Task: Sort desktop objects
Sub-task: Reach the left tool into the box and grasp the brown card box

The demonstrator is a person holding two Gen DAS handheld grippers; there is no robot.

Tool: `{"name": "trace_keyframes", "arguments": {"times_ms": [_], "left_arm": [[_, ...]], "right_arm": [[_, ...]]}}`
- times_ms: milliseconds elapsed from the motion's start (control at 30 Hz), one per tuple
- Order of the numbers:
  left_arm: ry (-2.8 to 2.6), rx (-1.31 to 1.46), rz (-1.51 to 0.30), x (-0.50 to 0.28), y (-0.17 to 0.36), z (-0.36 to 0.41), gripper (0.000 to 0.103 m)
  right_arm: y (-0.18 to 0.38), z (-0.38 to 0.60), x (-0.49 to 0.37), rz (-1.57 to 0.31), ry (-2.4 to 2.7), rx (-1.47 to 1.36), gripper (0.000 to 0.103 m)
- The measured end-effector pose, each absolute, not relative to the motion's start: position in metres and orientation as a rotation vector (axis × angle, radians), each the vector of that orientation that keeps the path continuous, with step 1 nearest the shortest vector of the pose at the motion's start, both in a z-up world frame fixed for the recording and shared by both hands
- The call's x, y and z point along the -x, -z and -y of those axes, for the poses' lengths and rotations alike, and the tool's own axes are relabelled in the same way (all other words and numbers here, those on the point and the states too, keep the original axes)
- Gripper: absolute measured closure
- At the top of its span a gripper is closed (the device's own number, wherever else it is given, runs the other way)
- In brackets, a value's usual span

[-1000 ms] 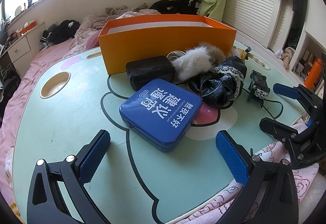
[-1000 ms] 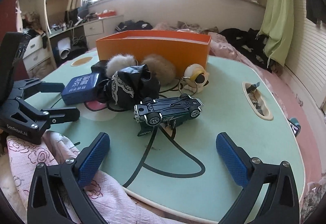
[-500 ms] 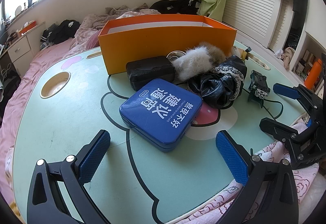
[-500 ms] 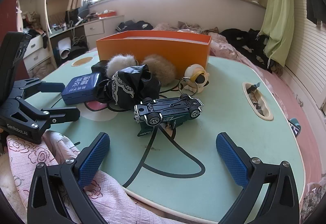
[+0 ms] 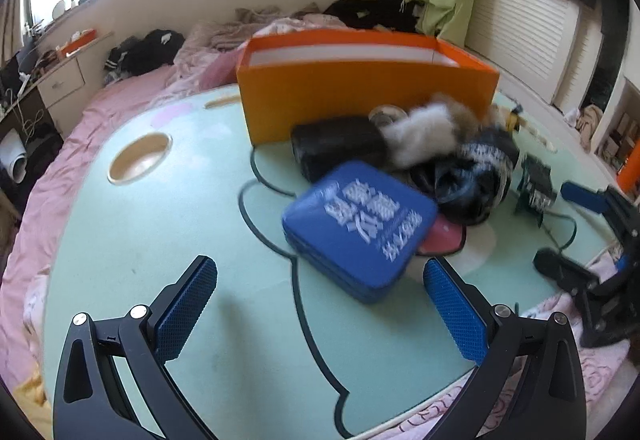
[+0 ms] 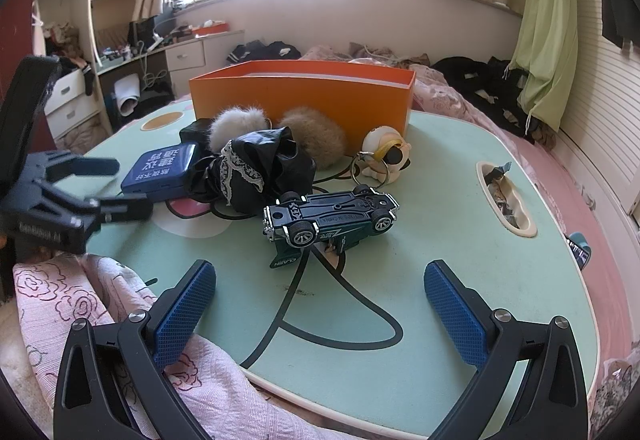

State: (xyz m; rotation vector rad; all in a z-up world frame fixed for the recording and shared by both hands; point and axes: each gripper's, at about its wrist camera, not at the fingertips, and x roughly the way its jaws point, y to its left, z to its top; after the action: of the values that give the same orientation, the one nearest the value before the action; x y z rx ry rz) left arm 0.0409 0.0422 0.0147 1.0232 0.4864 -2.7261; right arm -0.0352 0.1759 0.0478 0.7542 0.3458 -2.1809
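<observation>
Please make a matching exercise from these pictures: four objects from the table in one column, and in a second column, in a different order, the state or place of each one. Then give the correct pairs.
Column A
1. green toy racing car
2. open orange cardboard box
3. flat blue tin with white characters
4. black cloth with white lace trim

Column B
a. stands at the far side of the table
b. lies tipped over, underside showing
c. crumpled in a heap
d. lies flat, nearest the left gripper

Pairs: 1-b, 2-a, 3-d, 4-c
</observation>
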Motion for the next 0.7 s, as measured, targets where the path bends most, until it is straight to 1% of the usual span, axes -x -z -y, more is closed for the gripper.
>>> {"name": "trace_keyframes", "arguments": {"times_ms": [33, 133, 167, 200, 233, 267, 333, 400, 467, 600, 700], "left_arm": [[2.730, -1.007, -0.475, -0.042, -0.019, -0.041, 0.000], [2.751, -0.893, -0.324, -0.043, -0.050, -0.037, 0.000], [2.774, -0.861, -0.269, -0.041, -0.062, -0.036, 0.002], [2.805, -0.835, -0.233, -0.035, -0.078, -0.030, 0.007], [2.817, -0.840, -0.233, -0.028, -0.085, -0.025, 0.024], [2.834, -0.893, -0.273, -0.012, -0.095, -0.014, 0.047], [2.845, -1.055, -0.414, 0.023, -0.102, 0.010, 0.065], [2.814, -1.206, -0.515, 0.059, -0.100, 0.029, 0.066], [2.734, -1.281, -0.526, 0.091, -0.096, 0.040, 0.066], [2.597, -1.438, -0.387, 0.146, -0.085, 0.040, 0.066], [2.455, -1.566, -0.288, 0.178, -0.064, 0.036, 0.066]], "right_arm": [[-0.048, -0.176, 0.035, -0.346, 2.181, -0.755, 0.000], [-0.048, -0.176, 0.035, -0.346, 2.181, -0.755, 0.000], [-0.048, -0.176, 0.035, -0.345, 2.181, -0.755, 0.000], [-0.048, -0.176, 0.035, -0.345, 2.181, -0.755, 0.000], [-0.047, -0.176, 0.035, -0.345, 2.181, -0.755, 0.000], [-0.048, -0.176, 0.035, -0.345, 2.182, -0.755, 0.000], [-0.047, -0.176, 0.035, -0.345, 2.182, -0.754, 0.000], [-0.048, -0.176, 0.035, -0.345, 2.182, -0.755, 0.000], [-0.047, -0.176, 0.035, -0.345, 2.183, -0.755, 0.000], [-0.047, -0.175, 0.035, -0.343, 2.183, -0.754, 0.000], [-0.048, -0.172, 0.037, -0.342, 2.182, -0.751, 0.000]]}}
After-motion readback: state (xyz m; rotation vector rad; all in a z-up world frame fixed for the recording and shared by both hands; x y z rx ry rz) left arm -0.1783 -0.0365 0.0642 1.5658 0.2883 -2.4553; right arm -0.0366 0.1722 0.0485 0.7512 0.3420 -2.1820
